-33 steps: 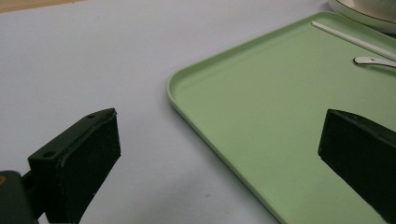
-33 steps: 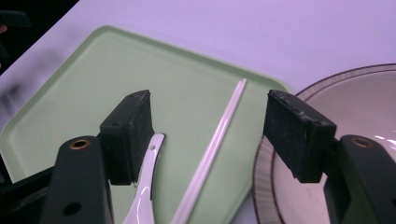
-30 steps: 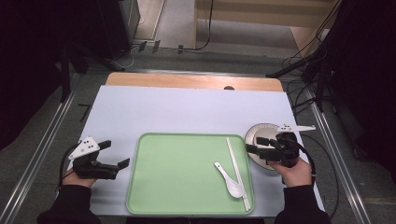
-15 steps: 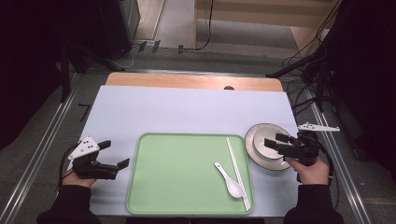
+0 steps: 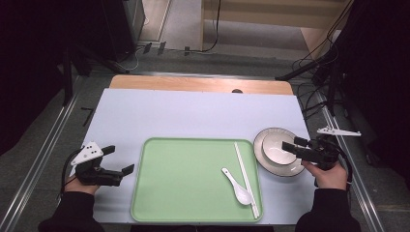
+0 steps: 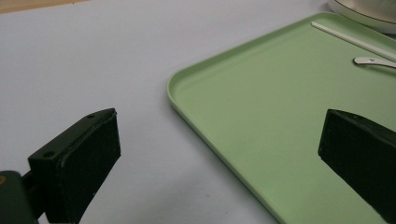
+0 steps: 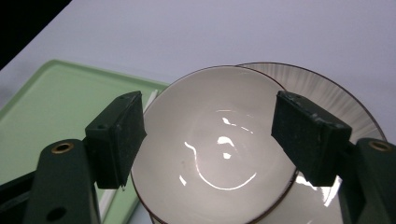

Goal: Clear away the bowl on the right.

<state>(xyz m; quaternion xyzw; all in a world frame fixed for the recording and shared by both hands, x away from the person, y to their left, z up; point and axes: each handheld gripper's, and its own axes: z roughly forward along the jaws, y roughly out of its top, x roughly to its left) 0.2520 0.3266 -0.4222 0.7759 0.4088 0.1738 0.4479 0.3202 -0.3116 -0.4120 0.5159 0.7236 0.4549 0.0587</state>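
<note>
- Bowl [image 5: 279, 149] is white, sits inside a ribbed white plate [image 5: 267, 136] on the table sheet [image 5: 193, 116], just right of the green tray [image 5: 183, 183].
- Bowl is upright and empty, with glare spots on the inside bottom in the right gripper view [image 7: 219, 154].
- Plate rim [image 7: 345, 107] sticks out behind and right of the bowl in that view.
- Right gripper [image 5: 290, 146] is at the bowl's right side, pointing left over it; its jaws have just been opening and now stand wide.
- In the right gripper view the right gripper [image 7: 210, 135] has one jaw at each side of the bowl, above the rim; pads are not pressing on it and nothing is held.
- Left gripper [image 5: 121, 159] is off the tray's left edge, low over the sheet; jaws wide, nothing between them.
- In the left gripper view the left gripper [image 6: 219, 154] straddles the tray's near-left corner [image 6: 187, 98].
- White chopsticks [image 5: 246, 179] lie lengthwise along the tray's right side.
- White soup spoon [image 5: 237, 186] lies just left of the chopsticks, on the tray.
- Spoon and chopsticks are apart from both grippers.
</note>
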